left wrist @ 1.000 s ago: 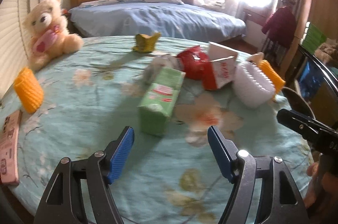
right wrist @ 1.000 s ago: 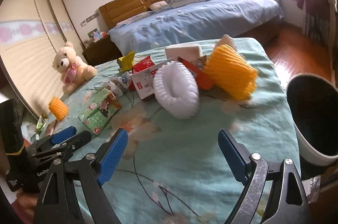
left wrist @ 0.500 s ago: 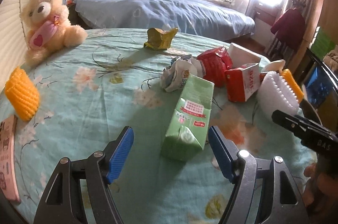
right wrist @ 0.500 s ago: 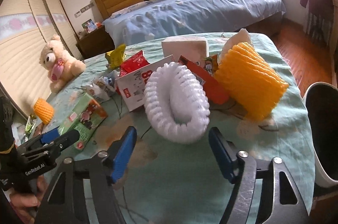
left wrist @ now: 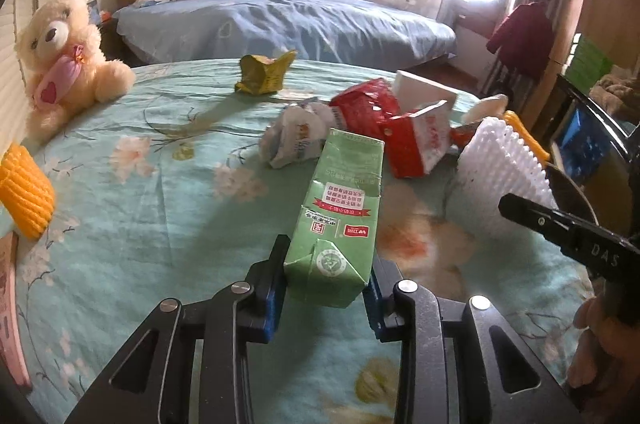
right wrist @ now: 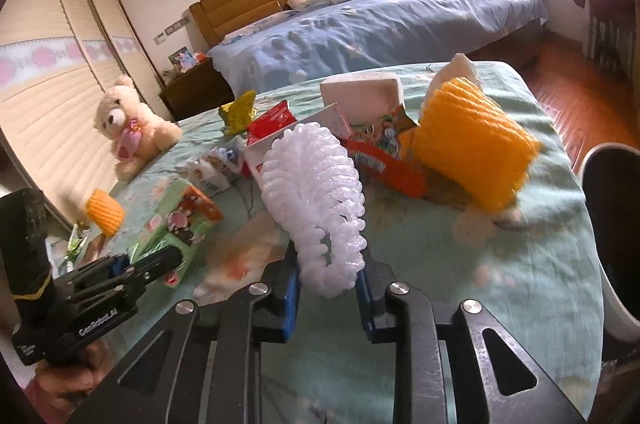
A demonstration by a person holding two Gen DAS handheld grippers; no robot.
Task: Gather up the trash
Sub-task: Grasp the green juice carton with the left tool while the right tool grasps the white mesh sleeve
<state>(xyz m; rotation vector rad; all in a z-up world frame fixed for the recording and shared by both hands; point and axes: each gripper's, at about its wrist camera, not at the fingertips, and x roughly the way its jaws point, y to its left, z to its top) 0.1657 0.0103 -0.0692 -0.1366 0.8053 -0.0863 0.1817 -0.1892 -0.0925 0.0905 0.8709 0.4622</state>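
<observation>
My left gripper [left wrist: 326,288] is shut on the near end of a green milk carton [left wrist: 340,220] that lies on the teal flowered tablecloth [left wrist: 160,224]. My right gripper [right wrist: 328,286] is shut on a white foam net sleeve [right wrist: 316,200]; the sleeve also shows in the left wrist view [left wrist: 504,180]. Behind them lie a red-and-white carton [left wrist: 416,144], a red wrapper [left wrist: 368,100], a crumpled white wrapper [left wrist: 296,136], a yellow-green wrapper [left wrist: 264,74] and a large orange foam net [right wrist: 472,140].
A teddy bear [left wrist: 64,52] sits at the table's far left, a small orange foam net [left wrist: 24,192] near the left edge. A dark bin with a white rim [right wrist: 616,240] stands off the table's right side. A bed [left wrist: 280,20] lies behind the table.
Both grippers moved forward and closed: the left onto the green carton, the right onto the white foam sleeve. Both were open a second ago.
</observation>
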